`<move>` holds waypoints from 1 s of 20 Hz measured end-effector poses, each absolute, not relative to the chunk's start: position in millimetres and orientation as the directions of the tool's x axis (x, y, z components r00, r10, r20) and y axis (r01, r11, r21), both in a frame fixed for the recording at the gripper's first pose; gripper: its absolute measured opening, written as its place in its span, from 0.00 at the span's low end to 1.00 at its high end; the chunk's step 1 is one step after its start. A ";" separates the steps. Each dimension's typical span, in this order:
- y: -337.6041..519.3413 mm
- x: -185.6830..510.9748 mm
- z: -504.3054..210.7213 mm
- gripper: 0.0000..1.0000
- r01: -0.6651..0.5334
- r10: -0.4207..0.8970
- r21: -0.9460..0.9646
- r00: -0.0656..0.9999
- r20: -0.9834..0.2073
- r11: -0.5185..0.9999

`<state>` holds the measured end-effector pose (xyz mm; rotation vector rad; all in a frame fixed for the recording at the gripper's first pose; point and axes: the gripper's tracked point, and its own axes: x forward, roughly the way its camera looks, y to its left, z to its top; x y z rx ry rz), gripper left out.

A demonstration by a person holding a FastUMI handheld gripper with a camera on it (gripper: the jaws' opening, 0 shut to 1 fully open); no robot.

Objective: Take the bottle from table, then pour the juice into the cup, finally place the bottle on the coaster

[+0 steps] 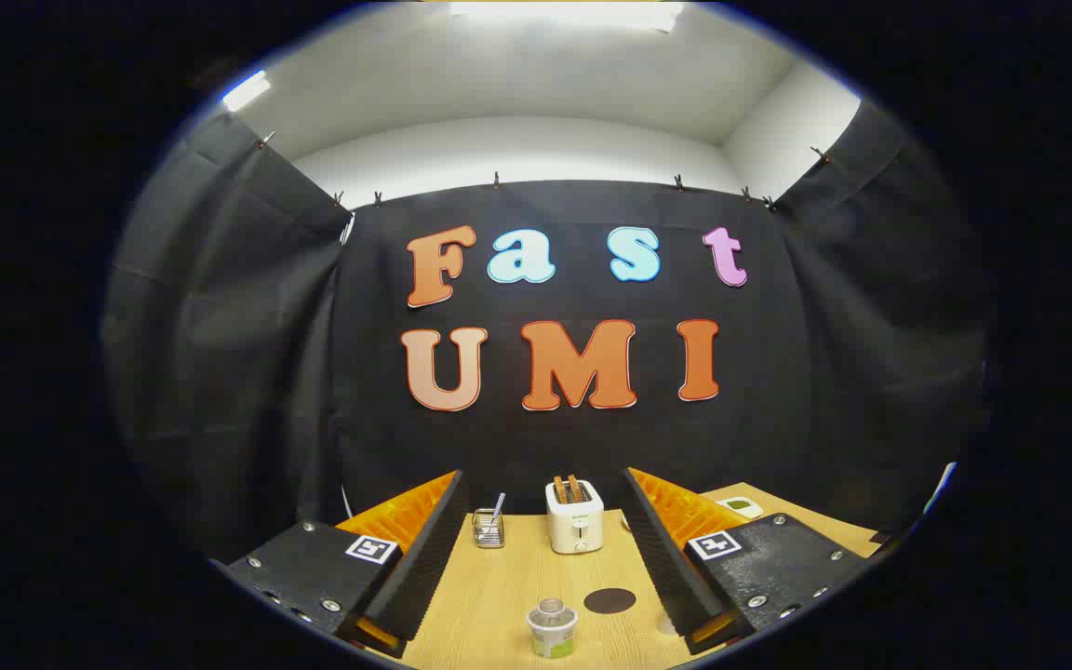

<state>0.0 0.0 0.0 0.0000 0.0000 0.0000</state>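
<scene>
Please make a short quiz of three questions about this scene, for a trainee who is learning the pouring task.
1. True or false: the gripper is shut on the bottle.
2. Multiple choice: the dark round coaster lies (A) on top of the toaster, (B) on the table just right of the bottle, (C) inside the wire basket.
3. Fill in: the toaster stands ____ the bottle, near the black cloth wall.

Key
1. False: the fingers stand wide apart, with the bottle between them, touching neither.
2. B.
3. Beyond.
</scene>
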 end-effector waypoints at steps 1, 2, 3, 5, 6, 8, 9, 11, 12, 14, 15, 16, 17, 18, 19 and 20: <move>0.7 2.1 -1.6 0.98 -0.006 0.006 0.010 1.000 0.004 1.000; 3.3 3.6 -2.4 0.98 -0.014 0.014 0.017 1.000 0.008 1.000; 4.2 4.8 -3.7 0.98 -0.018 0.018 0.022 1.000 0.007 1.000; 5.4 7.9 -8.5 0.98 -0.023 0.023 0.026 1.000 0.001 0.999; 6.0 8.8 -10.9 0.98 -0.025 0.025 0.027 1.000 -0.002 0.999; 8.0 11.0 -15.2 0.98 -0.023 0.023 0.031 1.000 -0.004 0.999; 8.4 13.2 -17.8 0.98 -0.022 0.022 0.035 1.000 -0.008 0.999; 13.4 15.8 -21.7 0.98 -0.026 0.027 0.035 0.999 -0.019 0.999; 15.6 17.9 -21.0 0.98 -0.029 0.030 0.030 0.999 -0.018 0.999; 16.7 16.9 -19.1 0.98 -0.034 0.034 0.028 0.999 -0.012 0.999; 15.5 16.0 -20.6 0.98 -0.032 0.032 0.029 0.999 -0.012 0.999; 14.4 16.7 -20.8 0.98 -0.028 0.028 0.031 1.000 -0.013 0.999; 13.9 16.1 -21.2 0.98 -0.023 0.023 0.031 1.000 -0.015 0.999; 13.4 15.2 -22.2 0.98 -0.020 0.021 0.030 1.000 -0.015 0.999; 12.7 14.8 -23.1 0.98 -0.018 0.018 0.028 1.000 -0.014 0.999; 13.6 15.0 -24.5 0.98 -0.018 0.018 0.028 1.000 -0.015 0.999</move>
